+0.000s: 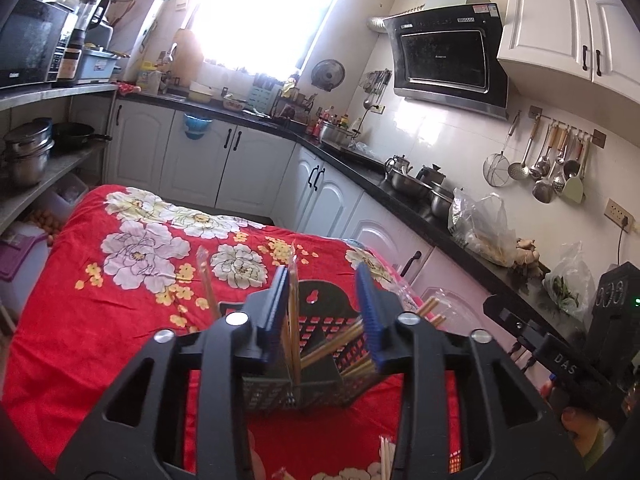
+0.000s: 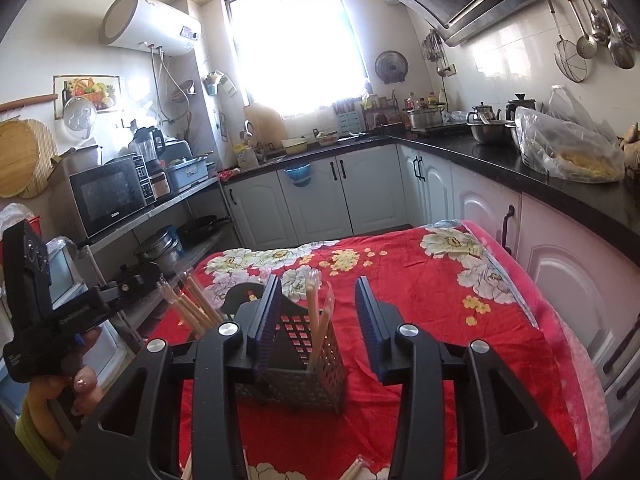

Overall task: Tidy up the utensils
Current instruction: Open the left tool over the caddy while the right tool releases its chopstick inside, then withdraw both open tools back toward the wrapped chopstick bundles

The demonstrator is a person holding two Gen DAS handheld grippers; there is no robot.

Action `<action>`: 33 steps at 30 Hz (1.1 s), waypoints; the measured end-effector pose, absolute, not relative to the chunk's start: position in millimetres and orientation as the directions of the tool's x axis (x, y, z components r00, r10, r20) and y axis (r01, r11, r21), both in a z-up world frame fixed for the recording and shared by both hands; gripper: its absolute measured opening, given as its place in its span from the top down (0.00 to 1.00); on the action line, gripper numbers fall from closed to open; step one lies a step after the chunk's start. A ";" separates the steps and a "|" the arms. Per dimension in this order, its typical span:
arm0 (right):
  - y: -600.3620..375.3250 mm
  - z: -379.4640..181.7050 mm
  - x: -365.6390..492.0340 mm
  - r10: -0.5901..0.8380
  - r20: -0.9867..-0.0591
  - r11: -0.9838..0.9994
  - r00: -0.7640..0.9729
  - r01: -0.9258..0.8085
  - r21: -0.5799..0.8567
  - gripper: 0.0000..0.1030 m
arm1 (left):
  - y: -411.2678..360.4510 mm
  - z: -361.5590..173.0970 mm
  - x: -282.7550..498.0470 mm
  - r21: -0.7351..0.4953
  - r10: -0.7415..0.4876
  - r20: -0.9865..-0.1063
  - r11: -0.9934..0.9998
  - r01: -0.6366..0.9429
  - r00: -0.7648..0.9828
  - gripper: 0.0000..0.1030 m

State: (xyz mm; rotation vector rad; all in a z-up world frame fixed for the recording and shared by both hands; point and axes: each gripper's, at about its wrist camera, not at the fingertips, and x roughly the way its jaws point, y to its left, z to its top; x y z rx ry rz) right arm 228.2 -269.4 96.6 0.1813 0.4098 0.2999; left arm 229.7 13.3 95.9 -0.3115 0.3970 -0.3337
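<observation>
- Above the red flowered cloth (image 1: pixel 100 320), the left gripper (image 1: pixel 326 308) points slightly downward, jaws spread apart and pinching nothing; a wrapped pair of chopsticks (image 1: pixel 294 312) stands in the gap beside the left pad, though contact is hard to judge.
- Beside it, the right gripper (image 2: pixel 318 316) tilts down the same way, jaws likewise spread and empty.
- A hand (image 2: pixel 80 388) grips the left tool's handle at the edge of the right view.
- Under both lies the cloth-covered table; white cabinets (image 2: pixel 312 196), a dark counter (image 2: pixel 500 160) and a bright window (image 2: pixel 296 40) surround it.
- A dark perforated holder (image 2: pixel 320 368) stands on the cloth just ahead of both tools.
- Its compartments hold wrapped chopsticks: some upright, others leaning toward the sides (image 2: pixel 196 300).
- More wrapped pairs (image 1: pixel 386 456) lie on the cloth at the near edge.
</observation>
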 end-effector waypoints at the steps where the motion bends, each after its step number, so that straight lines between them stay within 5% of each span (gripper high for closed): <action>1: -269.6 95.8 225.4 0.322 -0.365 0.940 0.874 -0.250 0.230 0.62 | 13.6 95.6 226.1 -0.357 -0.372 -0.322 0.899 0.252 0.871 0.61; 18: -265.8 81.4 188.0 0.336 -0.389 0.939 0.858 -0.275 0.205 0.50 | 27.7 72.8 177.7 -0.377 -0.336 -0.357 0.906 0.195 0.872 0.11; 33: -258.7 72.9 163.7 0.342 -0.392 0.939 0.854 -0.294 0.180 0.41 | 32.4 56.1 153.3 -0.351 -0.316 -0.362 0.918 0.186 0.877 0.10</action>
